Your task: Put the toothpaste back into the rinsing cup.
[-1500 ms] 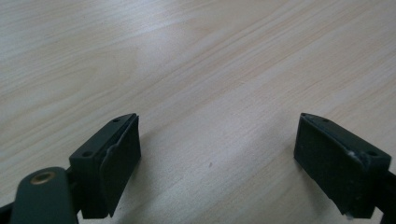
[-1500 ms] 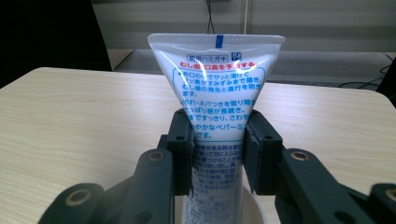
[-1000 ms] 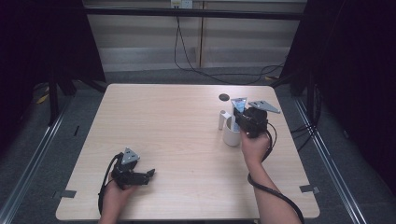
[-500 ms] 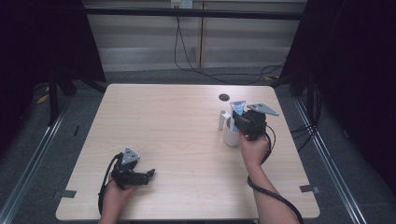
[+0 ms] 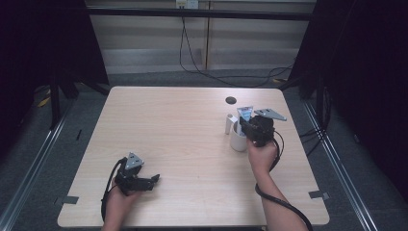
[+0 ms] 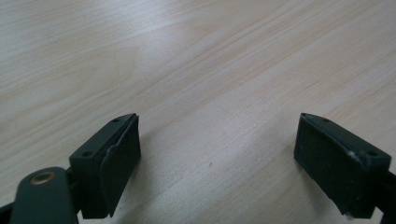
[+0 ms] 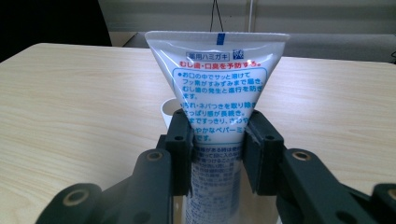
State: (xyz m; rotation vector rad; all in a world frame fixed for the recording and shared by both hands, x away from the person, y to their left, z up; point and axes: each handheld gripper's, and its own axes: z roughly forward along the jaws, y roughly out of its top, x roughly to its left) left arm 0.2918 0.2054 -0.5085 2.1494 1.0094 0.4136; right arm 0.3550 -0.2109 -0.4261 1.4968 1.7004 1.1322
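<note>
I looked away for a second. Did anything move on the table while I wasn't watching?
Nothing visibly changed. The right tongs stay shut on the toothpaste tube, holding it upright over the white cup. The left tongs stay open and empty, low over the table near its front edge. The small white thing beside the cup is where it was.

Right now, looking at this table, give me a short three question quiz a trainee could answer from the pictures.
1. True or false: the right gripper is shut on the toothpaste tube.
2. What stands under the tube? A) white cup B) plate C) box
3. Fill in: the left gripper jaws stand ____ over the bare table.

Key: 1 true. 2 A, the white cup. 3 open.
</note>
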